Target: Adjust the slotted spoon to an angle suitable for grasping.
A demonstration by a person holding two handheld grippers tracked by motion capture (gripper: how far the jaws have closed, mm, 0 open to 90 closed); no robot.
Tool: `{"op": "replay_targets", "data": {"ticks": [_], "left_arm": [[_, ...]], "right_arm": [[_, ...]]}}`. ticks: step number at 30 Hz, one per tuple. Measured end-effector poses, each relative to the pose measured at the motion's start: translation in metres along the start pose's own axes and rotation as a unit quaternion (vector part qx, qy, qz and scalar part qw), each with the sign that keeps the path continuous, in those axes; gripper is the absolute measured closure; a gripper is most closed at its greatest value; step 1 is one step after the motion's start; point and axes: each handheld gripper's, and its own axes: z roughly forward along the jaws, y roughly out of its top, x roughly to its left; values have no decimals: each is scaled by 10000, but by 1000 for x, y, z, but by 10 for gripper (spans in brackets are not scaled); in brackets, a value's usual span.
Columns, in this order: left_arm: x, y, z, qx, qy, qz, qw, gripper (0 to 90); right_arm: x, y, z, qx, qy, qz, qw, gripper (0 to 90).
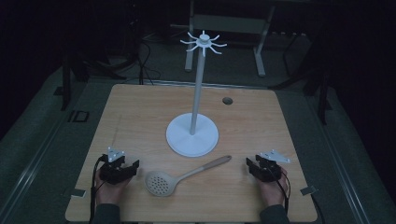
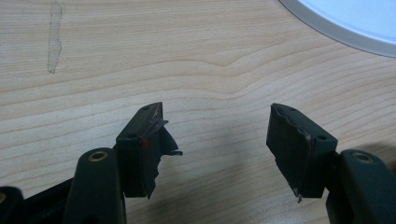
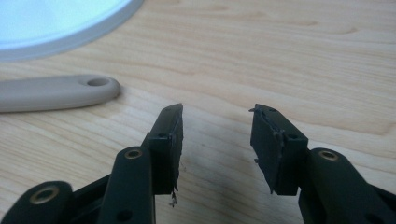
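Observation:
A beige slotted spoon lies flat on the wooden table, bowl toward the front left, handle pointing back right. Its handle end, with a hanging hole, is the beige slotted spoon seen at the left of the right gripper view. Behind it rises a white hook stand with a round base, a tall pole and a ring of hooks on top. My left gripper rests near the front left, open and empty. Near the front right sits my right gripper, also open with nothing between its jaws.
A small round cable hole sits in the table's back right. The stand's white base reaches into the top right of the left gripper view. Beyond the table, in the dark, stands a desk frame with cables on the floor.

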Motion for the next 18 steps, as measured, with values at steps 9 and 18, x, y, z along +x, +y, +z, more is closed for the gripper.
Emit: {"op": "replay_targets", "data": {"ticks": [9,18], "left_arm": [[-1,0,-2,-24,-27,61,10000,377],[-1,1,-6,-121,-164,7,9998,401]], "right_arm": [[-11,-2,-19,-244,85,90,9996,594],[-19,-5,-24,-228,58,93,9997,588]]}}
